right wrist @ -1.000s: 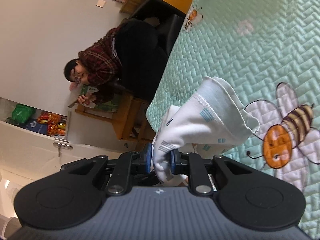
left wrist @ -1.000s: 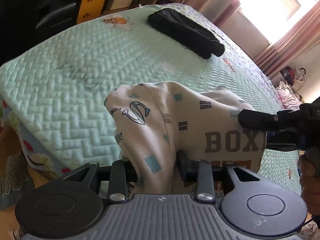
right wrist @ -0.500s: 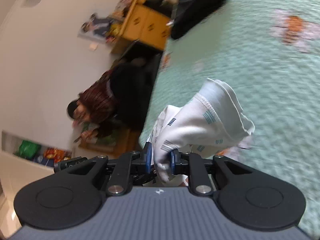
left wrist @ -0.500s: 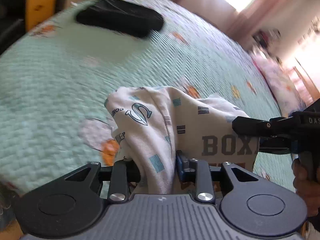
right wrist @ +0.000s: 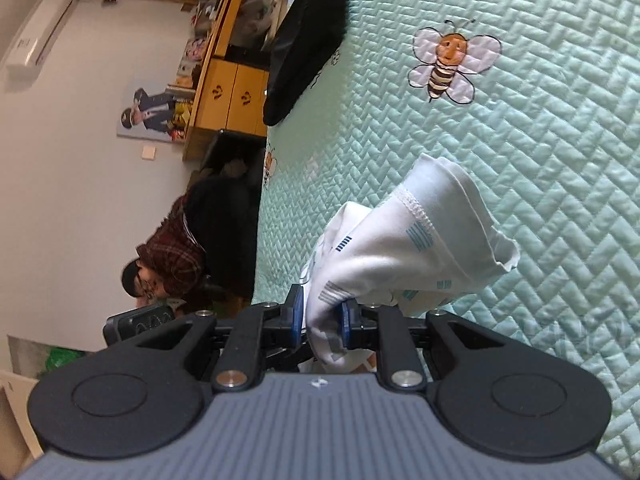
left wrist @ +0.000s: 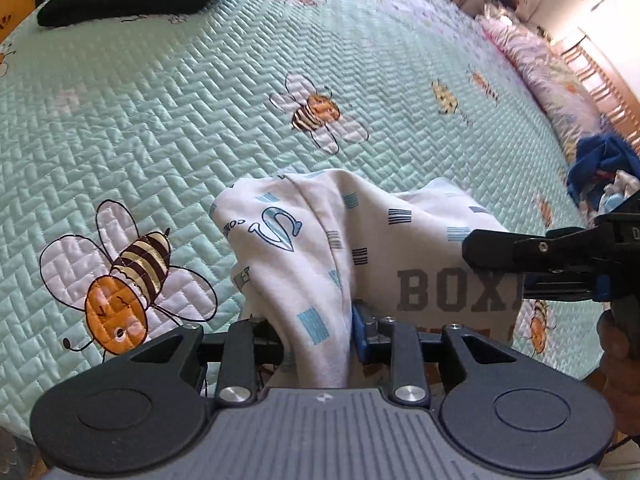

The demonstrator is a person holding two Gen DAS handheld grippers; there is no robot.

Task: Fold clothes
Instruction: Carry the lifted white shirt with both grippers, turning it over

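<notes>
The bed (left wrist: 168, 92) fills most of what I see, covered in a mint-green quilted spread stitched in a herringbone pattern and dotted with embroidered bees (left wrist: 124, 280). Over it I hold up a white garment (left wrist: 332, 248) printed with small blue and dark bar blocks and grey letters reading "BOX"; it hangs bunched between my two hands, clear of the spread as far as I can tell.

Toward the far edge of the bed lies a folded black garment (right wrist: 308, 40), well apart from the white one. At the far right of the left wrist view, a crumpled blue cloth (left wrist: 600, 164) sits near a pale pink floral pillow (left wrist: 548, 76). Beyond the bed's edge, in the right wrist view, a person in a plaid shirt (right wrist: 176, 252) bends low beside a yellow wooden cabinet (right wrist: 236, 92).

My left gripper (left wrist: 316, 332) is closed on a thick gathered fold of the white garment, the cloth wedged between its fingers. My right gripper (right wrist: 320, 320) is clamped on another bunched part of the same garment, its blue pads (right wrist: 343, 322) pressing the fabric from both sides. In the left wrist view the right gripper (left wrist: 496, 256) reaches in from the right, at the cloth's edge.
</notes>
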